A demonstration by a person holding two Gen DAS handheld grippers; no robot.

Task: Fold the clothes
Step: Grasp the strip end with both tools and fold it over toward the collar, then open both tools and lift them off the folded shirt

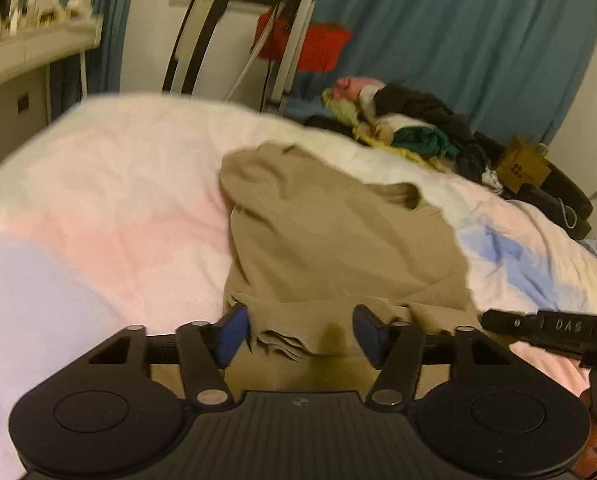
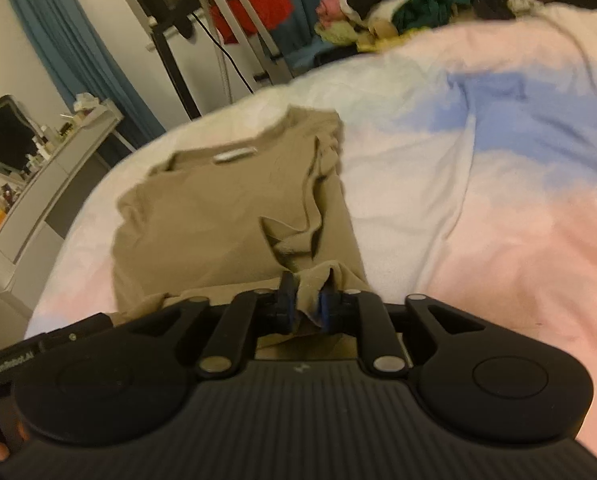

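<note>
Clearly, both grippers work a tan T-shirt [image 2: 226, 208] on the bed [image 2: 458, 208].
Right gripper [image 2: 307, 300] is clamped on its hem; left gripper [image 1: 300, 334] gapes wide around bunched fabric. Piled laundry [image 1: 410, 120] lies beyond.

Bed [image 1: 118, 200] with pink, white and blue cover, tan shirt [image 1: 330, 236] spread on it, clothes heap [image 1: 402, 124] at far edge
</note>
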